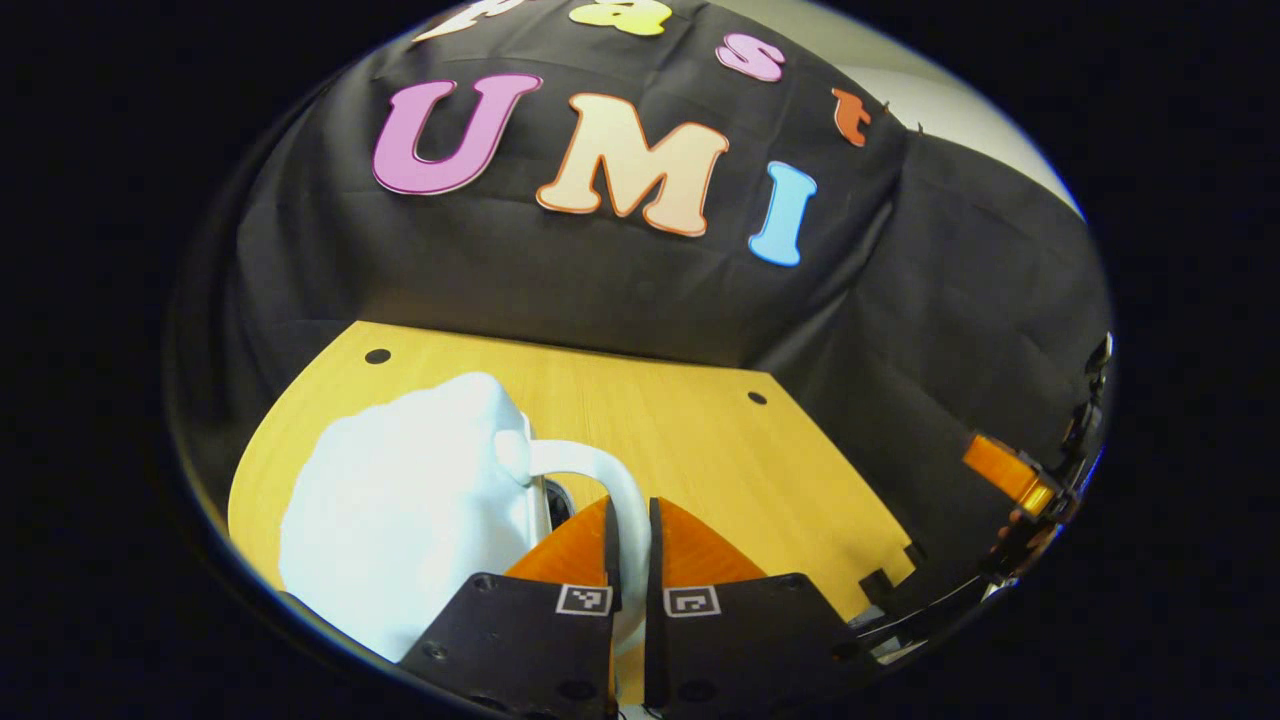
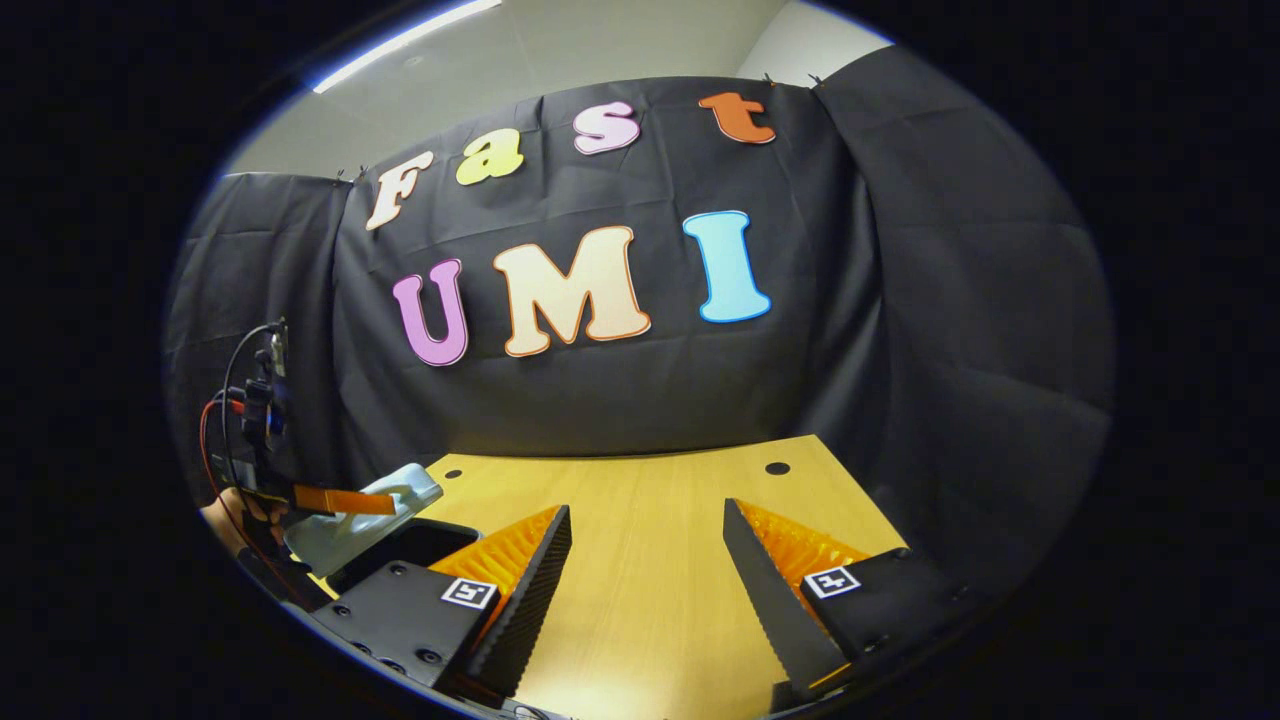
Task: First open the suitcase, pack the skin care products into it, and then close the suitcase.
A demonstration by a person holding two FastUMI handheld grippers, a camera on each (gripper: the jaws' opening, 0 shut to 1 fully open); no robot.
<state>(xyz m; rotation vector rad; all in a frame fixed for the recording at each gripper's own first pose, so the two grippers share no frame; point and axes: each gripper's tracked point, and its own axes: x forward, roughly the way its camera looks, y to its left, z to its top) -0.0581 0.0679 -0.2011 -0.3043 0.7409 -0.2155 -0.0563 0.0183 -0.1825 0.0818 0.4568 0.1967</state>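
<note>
Bright overhead ceiling strip light (image 2: pixel 400 42) glares the white suitcase (image 1: pixel 400 520) featureless, while fisheye bending curves and dims both views' edges.

The suitcase (image 1: pixel 400 520) looked like smooth, glossy hard plastic, its handle (image 1: pixel 600 480) equally sleek. Beneath the suitcase, the table (image 1: pixel 700 430) showed a matt wood-grain surface. Behind the table, the booth wall (image 2: pixel 620 400) was matt, creased cloth.
</note>
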